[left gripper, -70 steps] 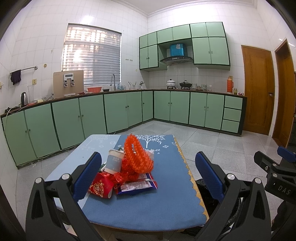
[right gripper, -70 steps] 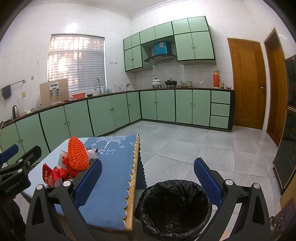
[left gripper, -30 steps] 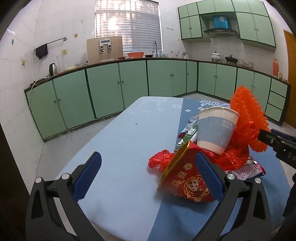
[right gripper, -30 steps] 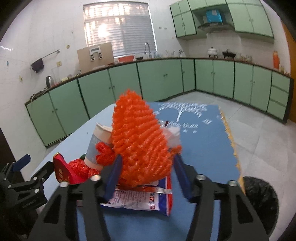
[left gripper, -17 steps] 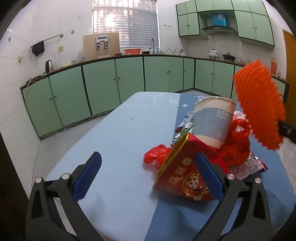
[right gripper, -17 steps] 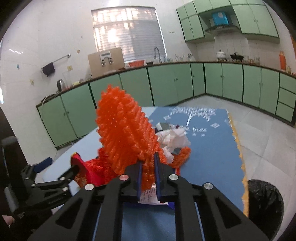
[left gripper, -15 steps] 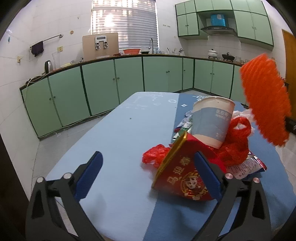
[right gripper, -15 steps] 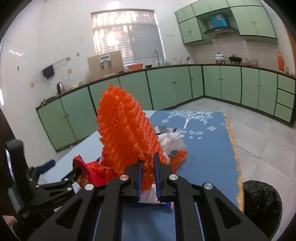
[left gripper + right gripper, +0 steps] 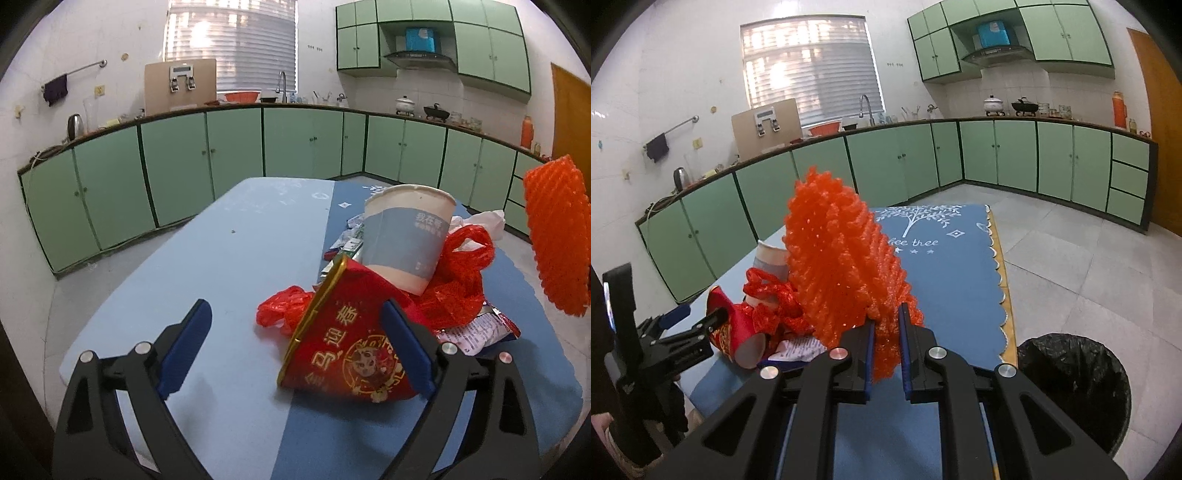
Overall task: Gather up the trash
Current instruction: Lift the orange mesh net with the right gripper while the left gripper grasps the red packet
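My right gripper [image 9: 886,325] is shut on an orange foam net sleeve [image 9: 842,258] and holds it up above the table; the sleeve also shows at the right edge of the left wrist view [image 9: 557,236]. My left gripper [image 9: 295,339] is open, its right finger against a red paper cup [image 9: 347,339] lying on its side. Behind it stand a white and grey paper cup [image 9: 406,236], a red plastic bag [image 9: 458,273] and a snack wrapper [image 9: 480,328]. A bin lined with a black bag [image 9: 1071,384] stands on the floor right of the table.
The trash lies on a low table with a blue cloth [image 9: 953,266] and a light blue top [image 9: 221,258]. Green kitchen cabinets [image 9: 184,158] line the far walls. Grey tiled floor [image 9: 1089,258] lies to the right. The left gripper shows in the right wrist view [image 9: 683,332].
My right gripper closed on the orange net sleeve and lifted it off the pile toward the right. My left gripper moved close to the red paper cup, staying open.
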